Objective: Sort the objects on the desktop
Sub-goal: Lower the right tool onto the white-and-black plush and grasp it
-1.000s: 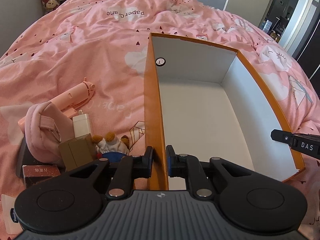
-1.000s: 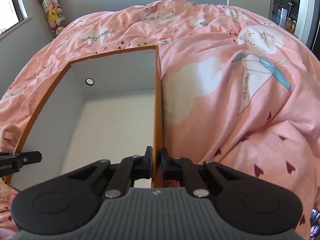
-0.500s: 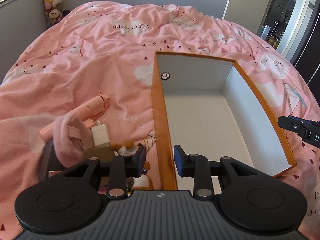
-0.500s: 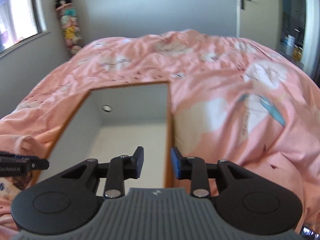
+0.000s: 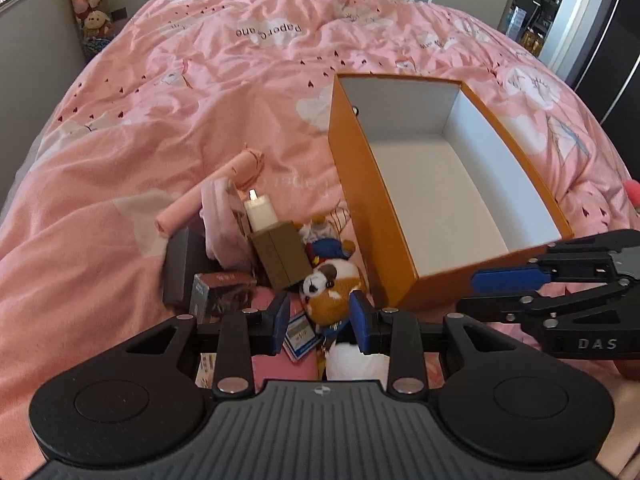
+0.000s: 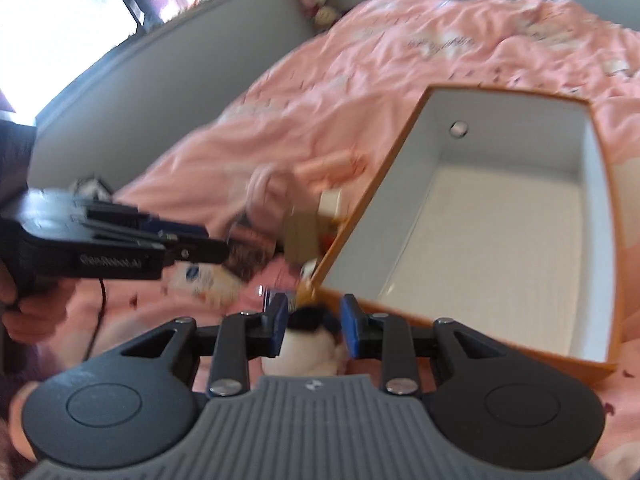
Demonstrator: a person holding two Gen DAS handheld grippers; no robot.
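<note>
Orange cardboard outside and white inside, the open box (image 5: 452, 184) lies on the pink bedspread (image 5: 200, 92) with nothing in it; a small round hole shows in its far end wall. Just beside its left wall, in the left wrist view, sits a heap of small things: a pink tube (image 5: 208, 194) lying aslant, a pale pink pouch (image 5: 220, 216), a white charger (image 5: 260, 210) standing on end, an olive-brown box (image 5: 282, 254), a black box (image 5: 182, 268), a dark printed carton (image 5: 220, 292) and a brown-and-white plush toy (image 5: 332, 286) lying nearest the camera, with a blue-and-white tag (image 5: 300, 334) under it. The left claw (image 5: 320, 322) hovers over this heap with its blue-padded fingers spread; the plush toy shows in the gap, and I cannot tell whether the pads touch it. The right claw (image 6: 314, 326) is also spread, its jaws parted around a white plush thing with a dark top (image 6: 310, 344) that lies below, near the box's front corner; the pads stand clear of it. The right wrist view is blurred, so the heap there reads only as smeared colours. Each claw appears in the other's view, side on, and a hand (image 6: 32, 312) grips the left one's handle.
</note>
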